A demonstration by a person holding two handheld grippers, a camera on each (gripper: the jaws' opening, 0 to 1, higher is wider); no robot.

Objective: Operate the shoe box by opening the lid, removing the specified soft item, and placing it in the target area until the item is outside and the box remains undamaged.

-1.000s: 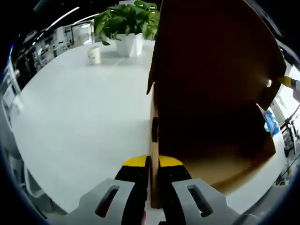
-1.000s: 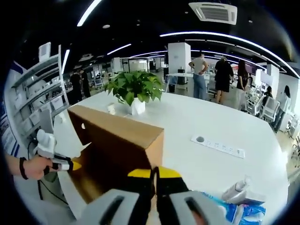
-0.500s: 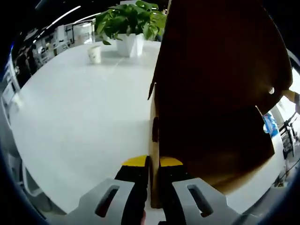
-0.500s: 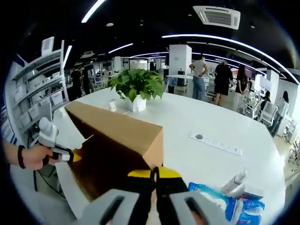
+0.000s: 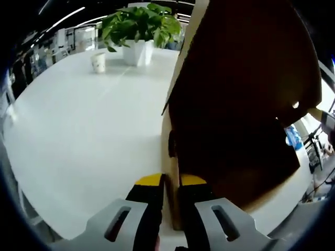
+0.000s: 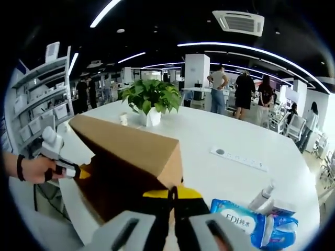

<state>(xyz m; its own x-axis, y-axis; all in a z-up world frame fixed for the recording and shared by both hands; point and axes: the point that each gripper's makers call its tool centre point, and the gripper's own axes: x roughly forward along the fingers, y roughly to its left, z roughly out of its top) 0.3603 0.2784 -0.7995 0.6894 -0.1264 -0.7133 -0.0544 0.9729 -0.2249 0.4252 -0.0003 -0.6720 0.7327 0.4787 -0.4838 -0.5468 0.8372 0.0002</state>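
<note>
Cardboard shoe box lid [image 6: 128, 157] pinched at both ends, raised on edge above white surface [image 5: 78, 130]. Left gripper [image 5: 167, 184] clamped on lid's thin edge, yellow-tipped jaws nearly together. Right gripper [image 6: 172, 194] likewise closed tight on lid's near corner. Left gripper and holding hand [image 6: 34, 170] seen at far end in right gripper view. Blue wipes pack [image 6: 254, 225] near right gripper, "EDI" readable, rest too small. Potted plant [image 6: 151, 99], paper cup [image 5: 98, 63] well apart. Box base and contents hidden behind lid.

One box [image 6: 131, 157], one plant [image 6: 151, 97], one cup [image 5: 98, 61], perhaps two wipe packs [image 6: 251, 222].
</note>
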